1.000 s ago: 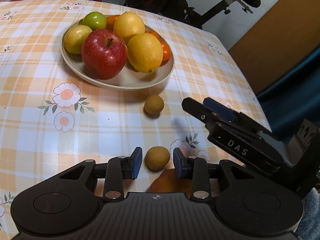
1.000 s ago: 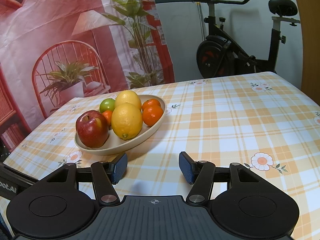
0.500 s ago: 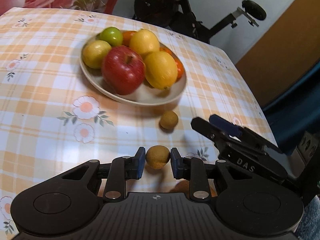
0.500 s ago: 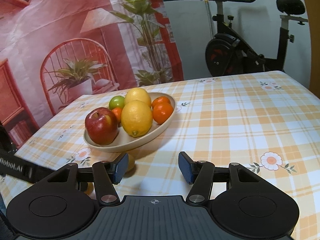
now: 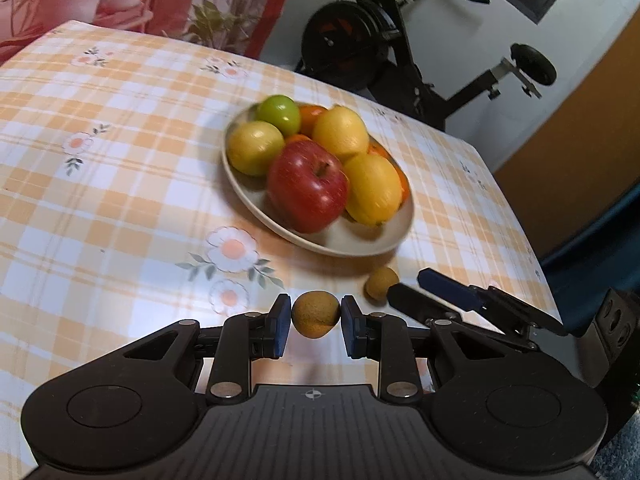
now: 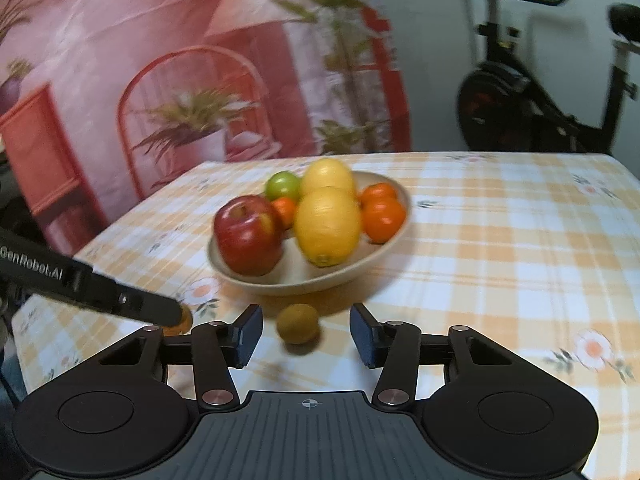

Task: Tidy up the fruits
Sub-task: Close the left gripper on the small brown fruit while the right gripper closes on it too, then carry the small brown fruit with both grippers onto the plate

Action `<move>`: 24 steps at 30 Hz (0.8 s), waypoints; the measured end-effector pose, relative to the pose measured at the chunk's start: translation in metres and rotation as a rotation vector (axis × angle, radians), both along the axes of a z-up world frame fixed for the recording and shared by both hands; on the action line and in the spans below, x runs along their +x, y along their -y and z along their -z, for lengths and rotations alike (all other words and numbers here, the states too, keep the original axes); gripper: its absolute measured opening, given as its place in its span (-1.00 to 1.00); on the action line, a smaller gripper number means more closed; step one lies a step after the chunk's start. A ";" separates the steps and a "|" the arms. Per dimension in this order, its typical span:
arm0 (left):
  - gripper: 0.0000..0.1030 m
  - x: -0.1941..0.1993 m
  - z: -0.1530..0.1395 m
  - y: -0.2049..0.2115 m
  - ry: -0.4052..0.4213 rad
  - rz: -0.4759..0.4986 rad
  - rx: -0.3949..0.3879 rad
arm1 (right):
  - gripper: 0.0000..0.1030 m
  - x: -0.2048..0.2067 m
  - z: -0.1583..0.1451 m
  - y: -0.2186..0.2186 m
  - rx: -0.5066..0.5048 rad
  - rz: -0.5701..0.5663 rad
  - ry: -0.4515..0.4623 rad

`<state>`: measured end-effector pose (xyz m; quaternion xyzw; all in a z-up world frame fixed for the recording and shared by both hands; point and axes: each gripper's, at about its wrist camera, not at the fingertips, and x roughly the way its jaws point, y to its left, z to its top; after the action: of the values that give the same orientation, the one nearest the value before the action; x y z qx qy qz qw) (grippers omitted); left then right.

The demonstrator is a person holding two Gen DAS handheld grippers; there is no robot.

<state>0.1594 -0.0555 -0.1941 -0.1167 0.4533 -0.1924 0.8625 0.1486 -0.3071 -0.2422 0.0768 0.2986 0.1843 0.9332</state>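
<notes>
With bowl [image 5: 256,200] mid-frame already loaded w/ apple [image 5: 307,186], lemons, oranges and green fruit, mostly done. Left gripper [image 5: 311,317] pinching one small brown fruit [image 5: 314,314], lower centre, lifted off cloth. Right gripper [image 6: 306,332] closing round second brown fruit [image 6: 298,323] on table just below bowl, pads not yet touching. Left to do: both into bowl.

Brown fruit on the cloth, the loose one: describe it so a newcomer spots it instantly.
Start at the fruit bowl on the checked tablecloth. Just in front of it lies a small brown fruit, between the closing right gripper fingers, not yet touched. Its twin is clamped in the left gripper.
</notes>
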 end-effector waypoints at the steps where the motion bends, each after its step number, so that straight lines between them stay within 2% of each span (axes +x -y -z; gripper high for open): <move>1: -0.45 0.000 -0.001 -0.002 0.008 -0.004 0.000 | -0.18 0.002 0.000 -0.003 -0.012 -0.010 -0.003; 11: -0.45 -0.003 -0.007 -0.003 0.111 -0.017 0.037 | -0.51 0.014 0.004 -0.018 -0.099 -0.057 -0.032; 19: -0.45 -0.001 -0.007 -0.007 0.144 -0.024 0.042 | -0.51 0.014 0.006 -0.019 -0.102 -0.048 -0.027; 24: -0.45 0.001 -0.008 -0.009 0.159 -0.028 0.044 | -0.52 0.006 0.002 -0.012 -0.069 -0.028 0.015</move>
<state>0.1599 -0.0467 -0.1863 -0.0884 0.3859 -0.1790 0.9007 0.1548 -0.2948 -0.2443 0.0390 0.2989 0.1874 0.9349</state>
